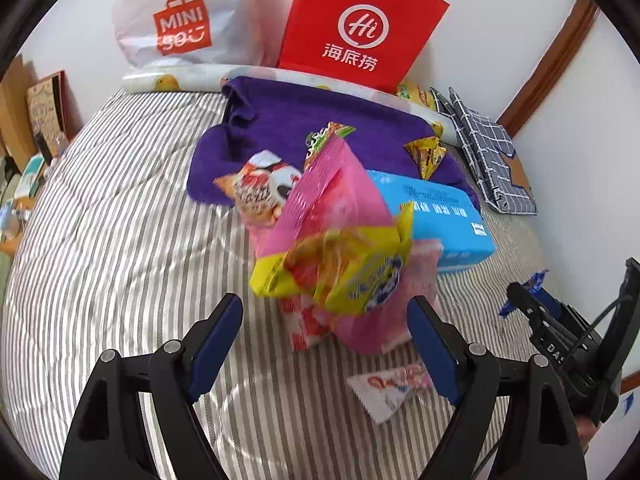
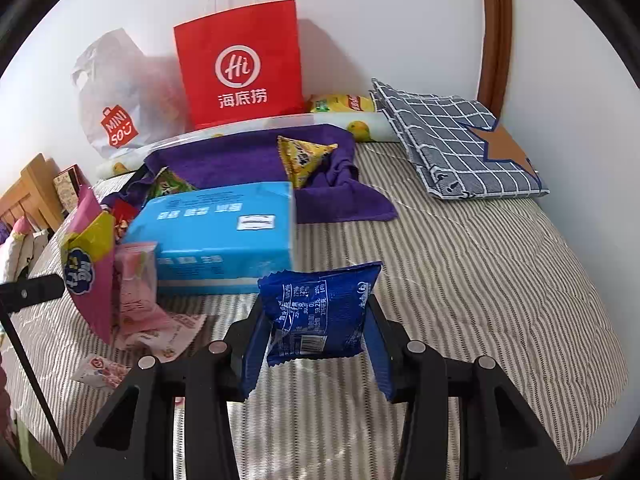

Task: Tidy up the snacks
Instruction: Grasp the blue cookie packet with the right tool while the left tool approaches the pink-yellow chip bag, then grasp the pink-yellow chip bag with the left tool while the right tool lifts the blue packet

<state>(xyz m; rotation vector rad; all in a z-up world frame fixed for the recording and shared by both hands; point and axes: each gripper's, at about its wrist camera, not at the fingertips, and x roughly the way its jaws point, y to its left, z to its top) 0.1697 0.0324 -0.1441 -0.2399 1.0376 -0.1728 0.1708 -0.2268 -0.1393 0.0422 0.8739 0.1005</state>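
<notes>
Fingers: right gripper (image 2: 316,344) clamps blue packet (image 2: 320,312); left gripper (image 1: 328,340) wide, empty; only left view shows panda snack (image 1: 260,188).

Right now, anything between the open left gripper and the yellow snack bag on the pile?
Nothing visible. The left gripper stands open with bare striped bedding in front of it, and the yellow snack bag tops the pink packet just ahead. The right gripper, off to the side, is shut on a blue packet.

A grey-and-white striped bedspread (image 2: 460,264) carries a purple towel (image 2: 248,160), a light blue box (image 2: 216,232), a dark blue snack packet (image 2: 320,312), a red paper bag (image 2: 240,64) and a navy checked cloth (image 2: 452,140).
</notes>
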